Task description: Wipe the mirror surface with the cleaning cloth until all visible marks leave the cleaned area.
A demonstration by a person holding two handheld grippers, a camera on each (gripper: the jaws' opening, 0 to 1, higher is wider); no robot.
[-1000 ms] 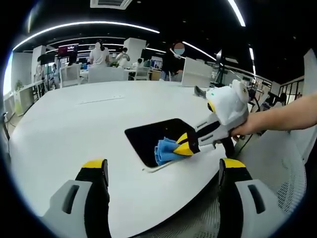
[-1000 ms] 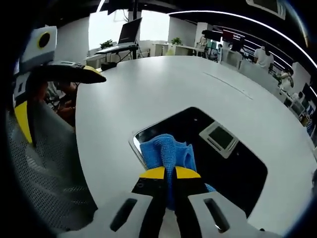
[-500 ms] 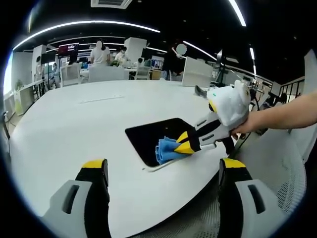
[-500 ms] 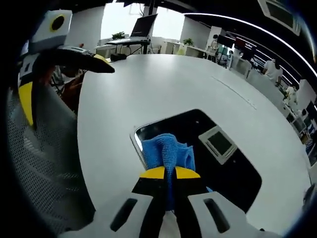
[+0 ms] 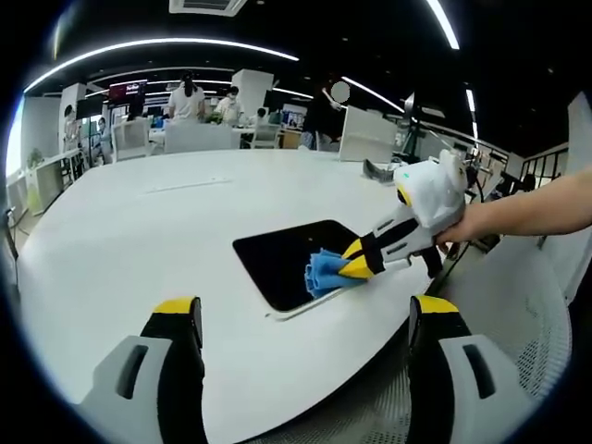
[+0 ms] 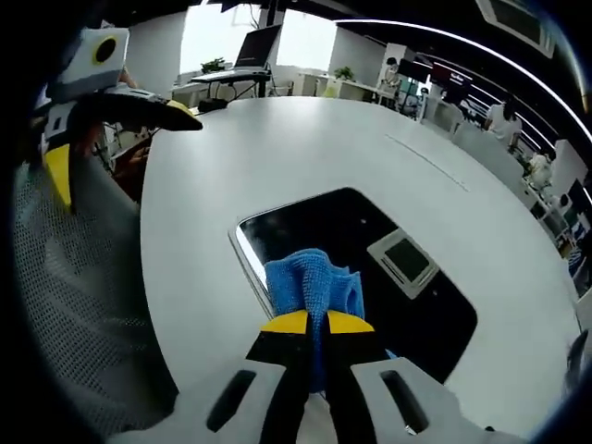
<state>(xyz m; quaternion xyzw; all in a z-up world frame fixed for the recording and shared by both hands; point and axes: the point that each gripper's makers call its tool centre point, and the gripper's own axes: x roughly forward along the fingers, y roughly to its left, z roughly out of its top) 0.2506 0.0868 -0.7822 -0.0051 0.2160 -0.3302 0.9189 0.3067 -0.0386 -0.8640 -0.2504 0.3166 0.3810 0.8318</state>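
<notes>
Mirror [image 6: 370, 277] is lying flat on the white table [image 5: 139, 231]. Right gripper [image 6: 314, 324], clamping the blue cloth [image 6: 310, 287], is wiping its near edge; left gripper [image 5: 305, 319] is hovering agape. Next: sweeping across the remaining glass.

One mirror [image 6: 370, 277], one blue cleaning cloth [image 6: 310, 287], one white table [image 5: 139, 240] — two grippers: left gripper [image 5: 305, 324], right gripper [image 6: 309, 323]

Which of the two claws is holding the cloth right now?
The right claw: its jaws are shut on the blue cloth over the mirror. The left claw hangs open, off the table edge.
</notes>
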